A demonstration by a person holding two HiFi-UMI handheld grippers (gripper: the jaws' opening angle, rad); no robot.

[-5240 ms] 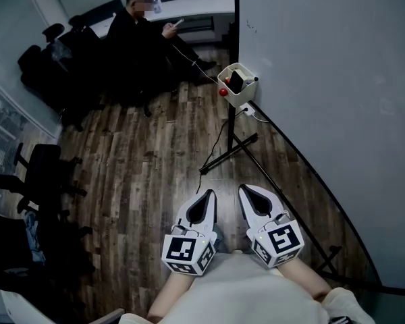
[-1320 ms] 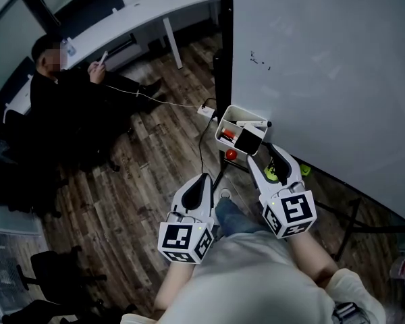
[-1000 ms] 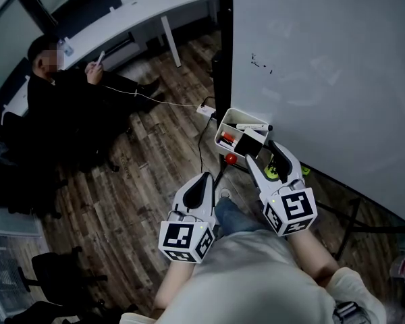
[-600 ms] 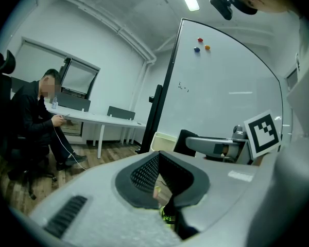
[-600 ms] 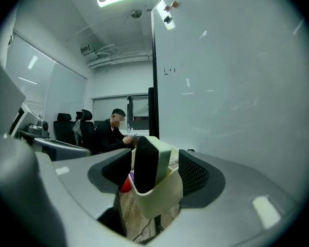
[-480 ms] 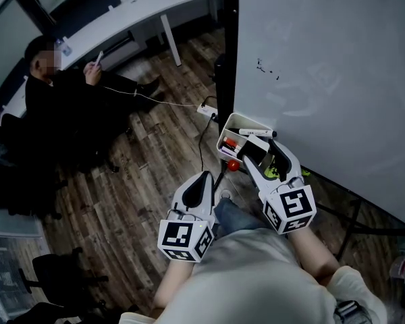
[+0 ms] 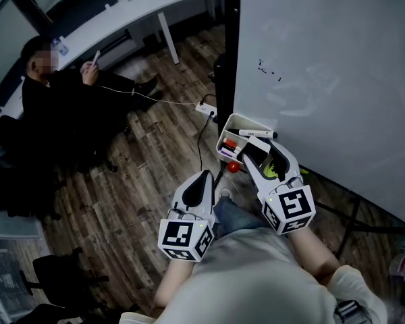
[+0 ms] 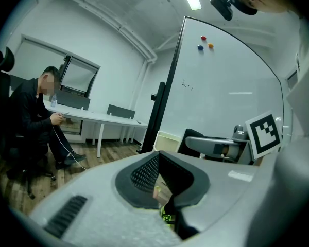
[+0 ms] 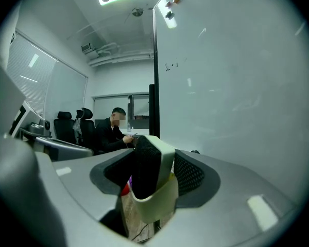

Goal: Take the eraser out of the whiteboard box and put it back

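A white whiteboard box (image 7: 228, 127) hangs at the foot of the whiteboard (image 7: 324, 66). The black-and-white eraser (image 7: 254, 154) stands upright in it, next to a marker (image 7: 255, 134). My right gripper (image 7: 258, 147) reaches into the box, and its jaws are closing with the eraser between them. In the right gripper view the eraser (image 9: 147, 169) fills the gap above the box's rim (image 9: 157, 207), but I see no firm pinch. My left gripper (image 7: 204, 175) hangs shut and empty over the floor to the left. The left gripper view shows the box (image 8: 165, 139) ahead.
A person (image 7: 54, 106) sits on the wooden floor at the left with a phone, by a white desk (image 7: 142, 9). A power strip (image 7: 208, 111) and cable lie by the board's black post (image 7: 229, 46). A red ball (image 7: 234, 167) sits under the box.
My right gripper has moved forward into the box, and its jaws now flank the eraser. The left gripper has stayed where it was.
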